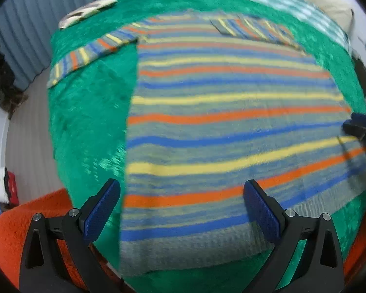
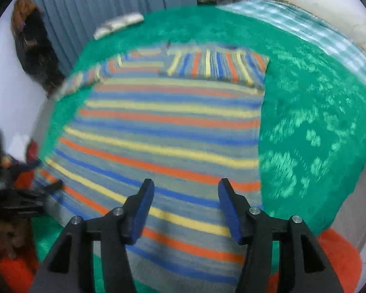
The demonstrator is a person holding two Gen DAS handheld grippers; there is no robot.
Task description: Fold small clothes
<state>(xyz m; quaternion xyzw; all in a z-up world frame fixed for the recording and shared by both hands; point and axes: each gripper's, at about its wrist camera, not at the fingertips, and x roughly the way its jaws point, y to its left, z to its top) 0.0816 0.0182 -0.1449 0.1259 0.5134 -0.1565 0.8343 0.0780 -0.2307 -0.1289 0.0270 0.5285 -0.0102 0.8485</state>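
Note:
A striped knit sweater (image 1: 219,112) in blue, yellow, orange and grey lies flat on a green fuzzy blanket (image 1: 90,112). Its left sleeve (image 1: 85,53) stretches out to the left; its right sleeve (image 1: 253,30) is folded across the chest. My left gripper (image 1: 181,189) is open and empty above the hem's left corner. The sweater also shows in the right wrist view (image 2: 168,127), with the folded sleeve (image 2: 217,67) at the top. My right gripper (image 2: 186,186) is open and empty above the hem near the right edge. Each gripper appears blurred at the other view's edge.
The green blanket (image 2: 317,122) covers a bed. An orange cover (image 1: 24,224) lies at the near edge. A white patterned item (image 1: 87,11) lies at the far left corner. A checked teal cloth (image 2: 292,22) and a pillow lie far right. Blue curtains (image 2: 97,2) hang behind.

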